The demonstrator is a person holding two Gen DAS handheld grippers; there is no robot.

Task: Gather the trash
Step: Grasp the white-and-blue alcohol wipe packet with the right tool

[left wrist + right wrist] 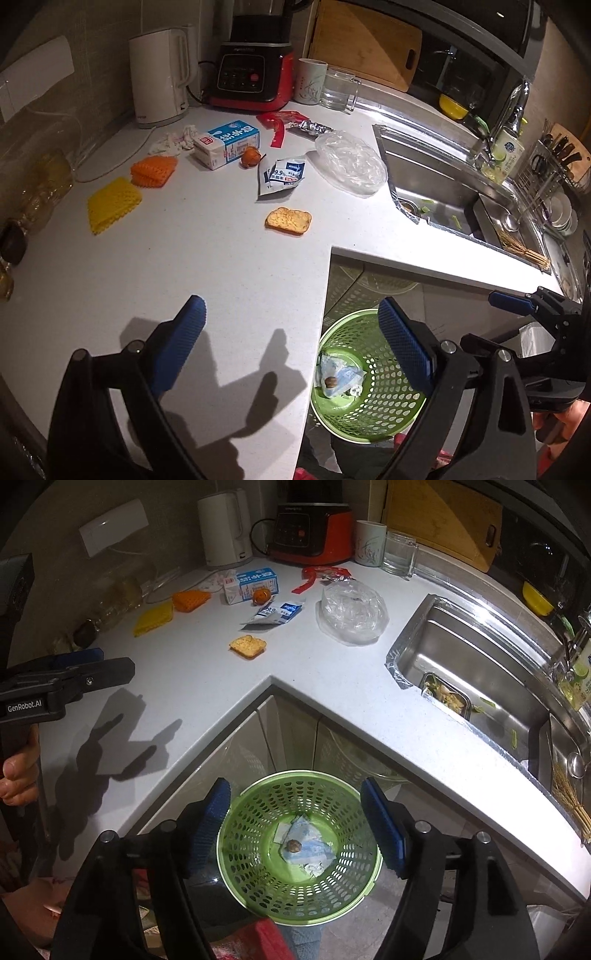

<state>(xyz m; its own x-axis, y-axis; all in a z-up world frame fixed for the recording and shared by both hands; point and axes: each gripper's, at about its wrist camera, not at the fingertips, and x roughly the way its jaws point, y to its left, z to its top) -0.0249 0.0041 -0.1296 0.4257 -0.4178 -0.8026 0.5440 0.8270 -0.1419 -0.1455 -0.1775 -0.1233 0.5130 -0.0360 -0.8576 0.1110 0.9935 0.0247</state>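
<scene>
A green perforated basket [258,878] stands on the floor below the counter corner, holding crumpled wrappers [306,843] and a small brown lump. My right gripper [295,790] hangs open straight above it, nothing between its blue pads. My left gripper [290,314] is open and empty over the white counter's front edge [321,295]. Farther back on the counter lie a toast slice [288,220], a torn alcohol-wipe packet [282,176], a milk carton [229,144], a small orange fruit [251,157], a clear plastic bag [351,162], red and foil wrappers [295,123] and a crumpled tissue [173,142].
Orange [154,170] and yellow [112,204] foam nets lie at the left. A kettle [159,77], blender [255,70], cup [310,81] and glass mug [338,88] line the back wall. The steel sink [443,192] holds food scraps. Bottles [37,177] lie at the far left.
</scene>
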